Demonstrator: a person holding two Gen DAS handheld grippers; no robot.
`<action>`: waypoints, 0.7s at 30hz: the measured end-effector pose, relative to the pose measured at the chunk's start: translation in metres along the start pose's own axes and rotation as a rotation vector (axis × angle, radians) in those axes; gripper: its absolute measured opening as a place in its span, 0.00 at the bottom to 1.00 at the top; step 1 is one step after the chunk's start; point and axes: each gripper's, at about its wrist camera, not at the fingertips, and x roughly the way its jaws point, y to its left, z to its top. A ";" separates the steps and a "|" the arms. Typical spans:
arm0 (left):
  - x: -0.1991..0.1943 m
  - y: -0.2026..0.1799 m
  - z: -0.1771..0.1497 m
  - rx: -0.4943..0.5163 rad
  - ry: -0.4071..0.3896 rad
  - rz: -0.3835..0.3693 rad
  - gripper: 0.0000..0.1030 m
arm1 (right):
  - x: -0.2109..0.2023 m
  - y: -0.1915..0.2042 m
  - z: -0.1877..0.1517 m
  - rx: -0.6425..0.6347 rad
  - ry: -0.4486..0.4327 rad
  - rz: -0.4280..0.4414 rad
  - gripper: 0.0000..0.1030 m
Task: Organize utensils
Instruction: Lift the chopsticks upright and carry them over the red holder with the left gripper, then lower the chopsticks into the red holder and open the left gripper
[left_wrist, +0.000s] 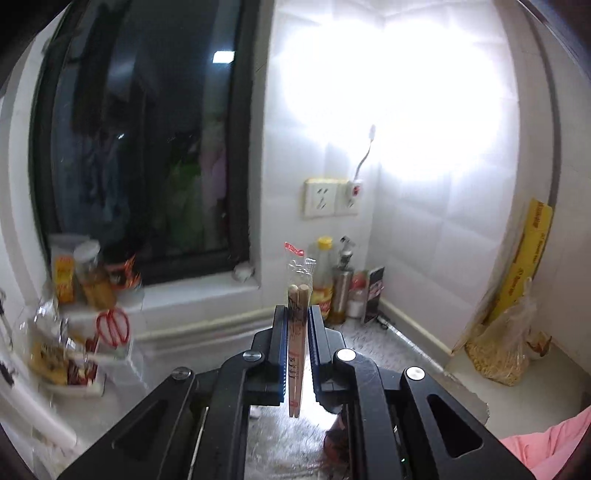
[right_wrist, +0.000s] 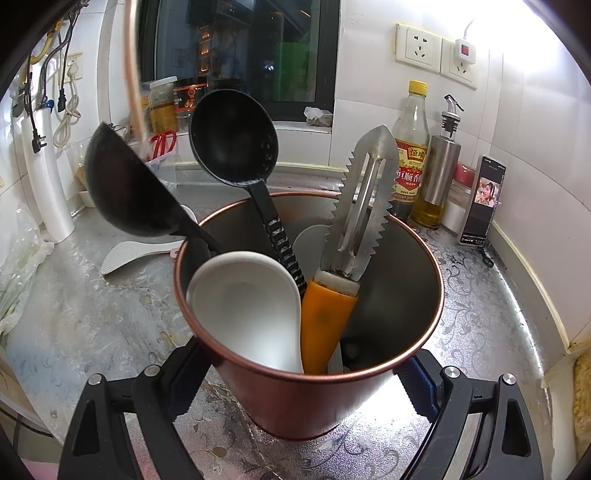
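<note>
I keep my left gripper (left_wrist: 298, 328) with its jaws nearly closed on the wrapped chopsticks (left_wrist: 296, 347), tips poking beyond them, while my right gripper's (right_wrist: 306, 373) wide jaws clamp the copper holder (right_wrist: 376, 391) on the desk (right_wrist: 92, 314), steadying it to receive them.

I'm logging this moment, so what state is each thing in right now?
left gripper: shut on the chopsticks
chopsticks: wrapped pair, held upright
right gripper: clamped on the copper cup
copper cup: upright on the counter, holding utensils
black ladles: handles down in the cup
white spoon: bowl up, inside the cup
orange-handled peeler: blade up, inside the cup
phone: screen on
</note>
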 end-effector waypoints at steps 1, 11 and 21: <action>0.000 -0.004 0.004 0.010 -0.009 -0.010 0.10 | 0.000 0.000 0.000 0.000 0.000 0.000 0.90; 0.020 -0.040 0.009 0.074 0.008 -0.119 0.10 | 0.000 0.001 0.001 -0.001 0.000 -0.001 0.90; 0.051 -0.051 -0.008 0.071 0.080 -0.161 0.10 | 0.000 0.001 0.002 -0.001 -0.001 -0.001 0.90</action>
